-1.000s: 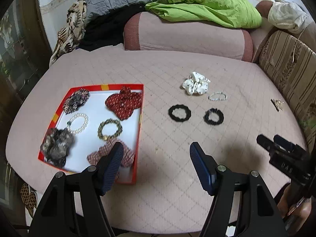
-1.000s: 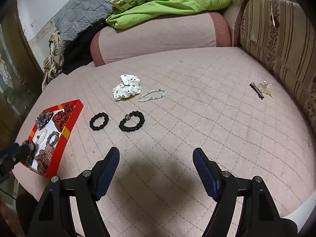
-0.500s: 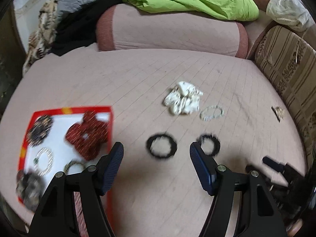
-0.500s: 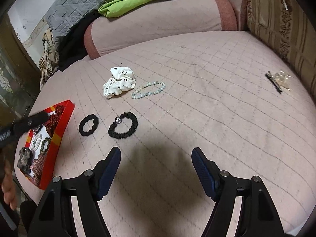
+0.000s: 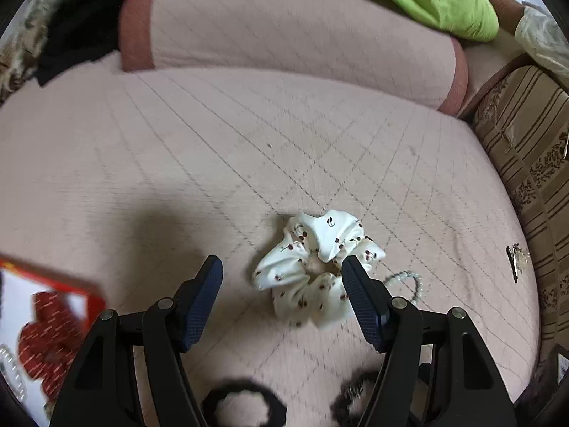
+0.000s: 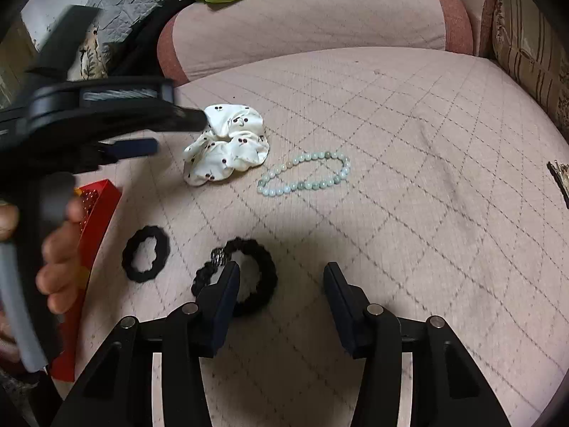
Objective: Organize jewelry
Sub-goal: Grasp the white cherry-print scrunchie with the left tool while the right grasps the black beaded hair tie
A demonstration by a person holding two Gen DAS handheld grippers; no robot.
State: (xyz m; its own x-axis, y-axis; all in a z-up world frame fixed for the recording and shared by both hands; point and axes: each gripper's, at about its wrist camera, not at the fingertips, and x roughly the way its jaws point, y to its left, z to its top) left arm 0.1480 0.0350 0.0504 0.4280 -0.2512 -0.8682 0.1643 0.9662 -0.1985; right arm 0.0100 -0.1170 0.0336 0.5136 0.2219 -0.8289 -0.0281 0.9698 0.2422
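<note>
- The left gripper (image 5: 282,268) has its jaws spread wide and grasps nothing. It hangs just above the white fabric scrunchie with small cherry print (image 5: 316,267), with the right finger over the edge of the cloth. I judge the wide opening is chosen to take this bulky, soft piece.
- The right gripper (image 6: 281,275) is also spread apart and empty, low over the black beaded bracelet with a metal charm (image 6: 249,277), probably prepared for that one.
- Beside it lies a plain black elastic hair ring (image 6: 145,258), and further away a pale green bead bracelet (image 6: 306,174), just beside the scrunchie.
- All of these rest loose on the pink quilted cushion (image 6: 409,213).
- The red cardboard tray with white floor (image 5: 53,284) already holds a red scrunchie (image 5: 46,341), so it seems to be the place for collecting.
</note>
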